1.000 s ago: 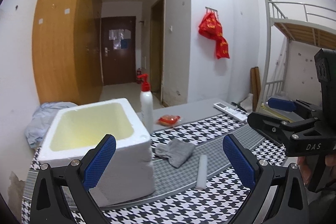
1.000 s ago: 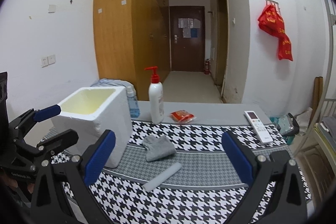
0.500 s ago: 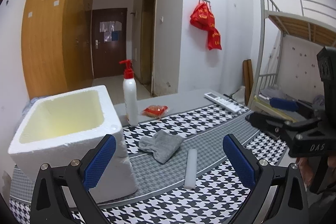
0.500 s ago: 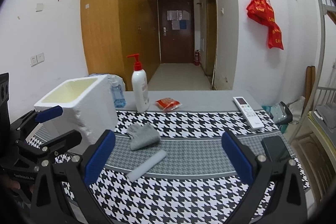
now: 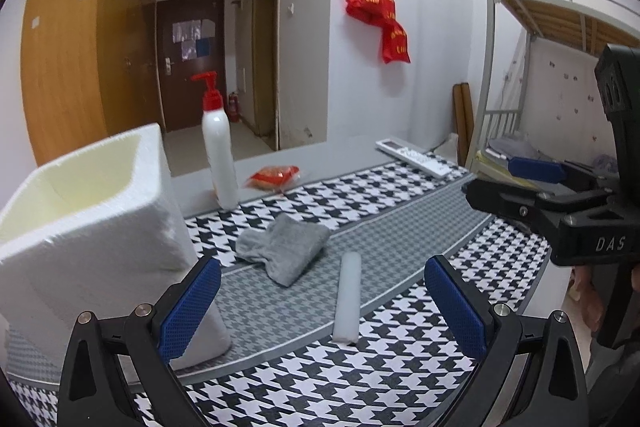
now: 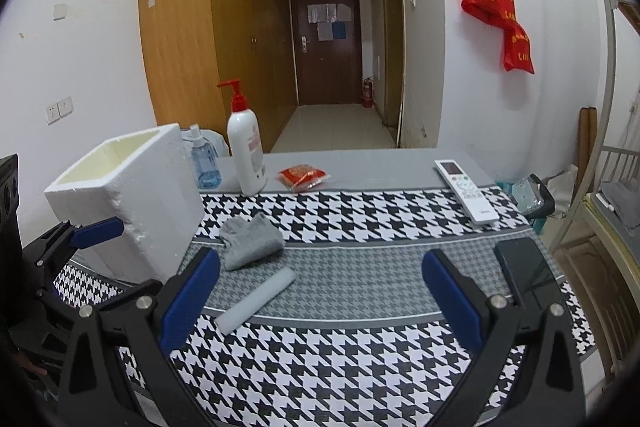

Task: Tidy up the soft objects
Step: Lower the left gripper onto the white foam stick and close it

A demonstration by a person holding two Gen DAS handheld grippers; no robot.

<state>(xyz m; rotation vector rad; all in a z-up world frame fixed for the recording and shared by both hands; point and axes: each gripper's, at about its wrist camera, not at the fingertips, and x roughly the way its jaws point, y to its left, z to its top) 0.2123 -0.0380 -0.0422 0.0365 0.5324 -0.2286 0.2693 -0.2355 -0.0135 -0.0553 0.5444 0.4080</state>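
Observation:
A crumpled grey cloth lies on the houndstooth table cover, right of a white foam box. A pale foam stick lies just in front of the cloth. My left gripper hovers open above the near edge, with the stick between its fingers' line of sight. My right gripper is also open and holds nothing, a little back from the stick. In the left wrist view the right gripper shows at the right, held by a hand.
A white pump bottle with a red top, a blue spray bottle and a red packet stand at the back. A white remote and a dark phone lie at the right. A bunk bed frame stands beyond the table.
Both grippers have moved closer to the table and lower, so the cloth, stick and foam box look larger. The left view has swung rightward. Nothing was grasped.

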